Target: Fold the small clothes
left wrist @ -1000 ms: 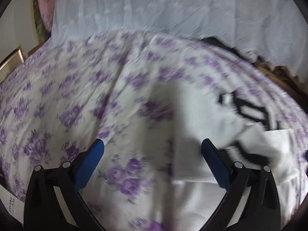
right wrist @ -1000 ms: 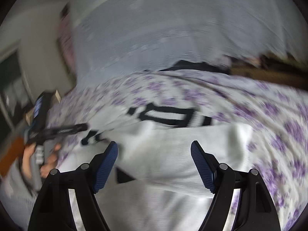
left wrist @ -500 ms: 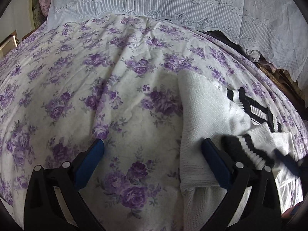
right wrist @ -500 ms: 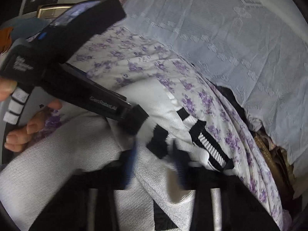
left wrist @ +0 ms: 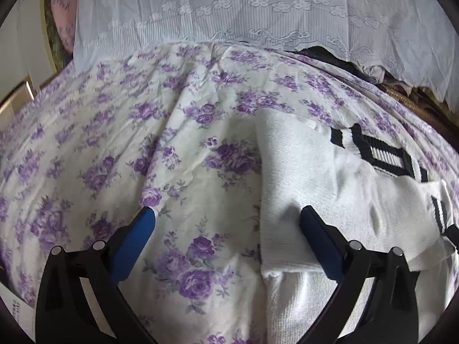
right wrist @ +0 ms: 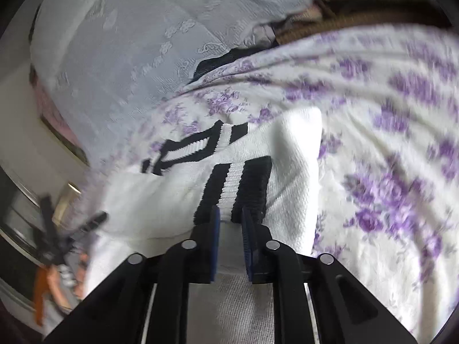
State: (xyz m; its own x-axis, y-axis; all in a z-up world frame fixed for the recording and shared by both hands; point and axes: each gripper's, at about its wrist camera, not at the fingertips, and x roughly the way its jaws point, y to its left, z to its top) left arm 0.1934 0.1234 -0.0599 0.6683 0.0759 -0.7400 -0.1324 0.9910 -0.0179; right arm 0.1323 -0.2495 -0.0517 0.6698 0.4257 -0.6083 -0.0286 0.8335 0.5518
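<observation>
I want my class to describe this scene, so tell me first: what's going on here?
A person is folding a white knit sweater on a floral bedsheet, with a gripper in each hand. The right gripper pinches the sleeve's black-and-white striped cuff, though its jaws are easing open. The left gripper is open and holds nothing, one finger over the sheet, the other over the sweater's edge.

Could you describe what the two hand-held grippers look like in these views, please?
Both match. The left hand-held gripper has two black plastic fingers with open cut-out frames, round silver pivot pins and blue pads on the inner faces. The right hand-held gripper is built the same way: black linkage arms, silver pins, blue pads. No cables or markings show.
</observation>
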